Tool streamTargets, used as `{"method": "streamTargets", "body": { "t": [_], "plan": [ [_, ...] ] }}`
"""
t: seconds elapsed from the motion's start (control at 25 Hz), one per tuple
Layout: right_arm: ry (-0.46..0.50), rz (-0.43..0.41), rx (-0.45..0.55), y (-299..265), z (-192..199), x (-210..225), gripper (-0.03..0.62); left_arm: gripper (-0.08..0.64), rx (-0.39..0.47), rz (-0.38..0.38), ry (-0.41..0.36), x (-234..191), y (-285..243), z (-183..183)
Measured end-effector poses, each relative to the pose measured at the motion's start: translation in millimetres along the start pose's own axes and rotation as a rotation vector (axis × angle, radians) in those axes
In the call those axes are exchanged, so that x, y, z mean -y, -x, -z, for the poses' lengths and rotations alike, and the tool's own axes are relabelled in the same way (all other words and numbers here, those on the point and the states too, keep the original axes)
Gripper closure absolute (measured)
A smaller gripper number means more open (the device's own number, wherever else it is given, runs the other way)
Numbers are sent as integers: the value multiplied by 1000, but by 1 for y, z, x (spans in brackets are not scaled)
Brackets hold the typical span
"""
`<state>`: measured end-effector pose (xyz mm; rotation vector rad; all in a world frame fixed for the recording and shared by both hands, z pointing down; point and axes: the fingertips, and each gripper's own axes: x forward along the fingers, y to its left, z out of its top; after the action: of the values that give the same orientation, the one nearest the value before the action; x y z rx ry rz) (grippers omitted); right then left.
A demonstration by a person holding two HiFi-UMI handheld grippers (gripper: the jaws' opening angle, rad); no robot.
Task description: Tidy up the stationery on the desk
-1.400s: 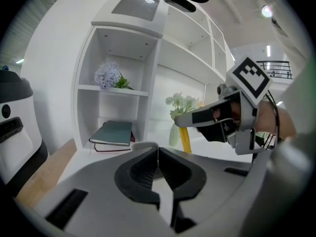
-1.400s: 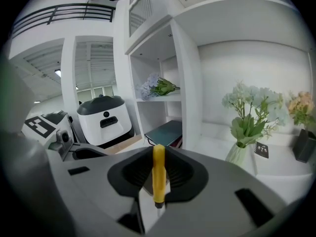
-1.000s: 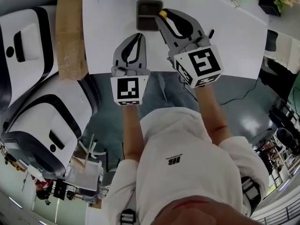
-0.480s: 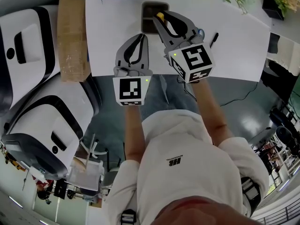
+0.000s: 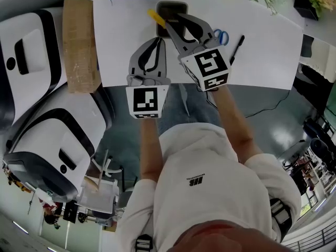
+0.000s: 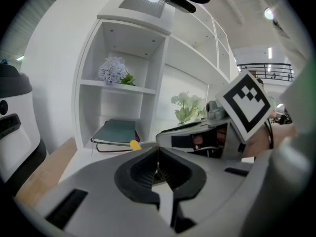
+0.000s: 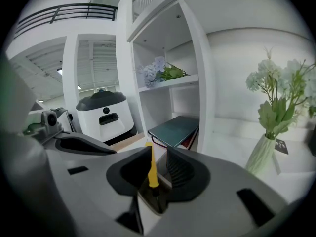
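At the far left a brown cardboard box (image 5: 80, 43) lies on the white desk (image 5: 118, 41), with no print on it that we can read. Next to the right comes the left gripper (image 5: 156, 39), held above the desk's near edge: in its own view we see its two jaws pressed together with nothing between them, so this claw is clenched and empty. Its marker cube (image 5: 143, 101) bears only a black-and-white square pattern, no words. Just right of it, the right gripper (image 5: 171, 22) reaches further over the desk, and its jaws are clamped on a yellow pen (image 5: 156, 17). In the right gripper view we see that pen (image 7: 152, 168) standing upright in the narrow gap, pinched near its dark lower end. From the head view the pen sticks out to the left of the jaw tips, beside the near left corner of a black tray (image 5: 184, 5). Further right, blue-handled scissors (image 5: 221, 36) lie on the desk just past the right gripper, and a black pen (image 5: 236, 47) lies near them. The small logo (image 5: 195, 180) on the person's white shirt is too small for us to read.
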<state>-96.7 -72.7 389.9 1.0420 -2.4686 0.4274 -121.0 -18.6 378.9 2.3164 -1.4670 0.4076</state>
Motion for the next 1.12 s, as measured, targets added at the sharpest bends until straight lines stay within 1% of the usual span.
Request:
{"method": "streamTargets", "body": {
  "t": [0.32, 0.76, 1.12],
  "plan": [
    [-45, 53, -5, 24, 12, 22, 520, 560, 3, 37, -12, 15, -12, -5],
    [-142, 166, -39, 64, 53, 68, 529, 560, -10, 131, -48, 60, -40, -7],
    [-220, 253, -88, 95, 92, 104, 531, 560, -39, 213, -84, 101, -64, -1]
  ]
}}
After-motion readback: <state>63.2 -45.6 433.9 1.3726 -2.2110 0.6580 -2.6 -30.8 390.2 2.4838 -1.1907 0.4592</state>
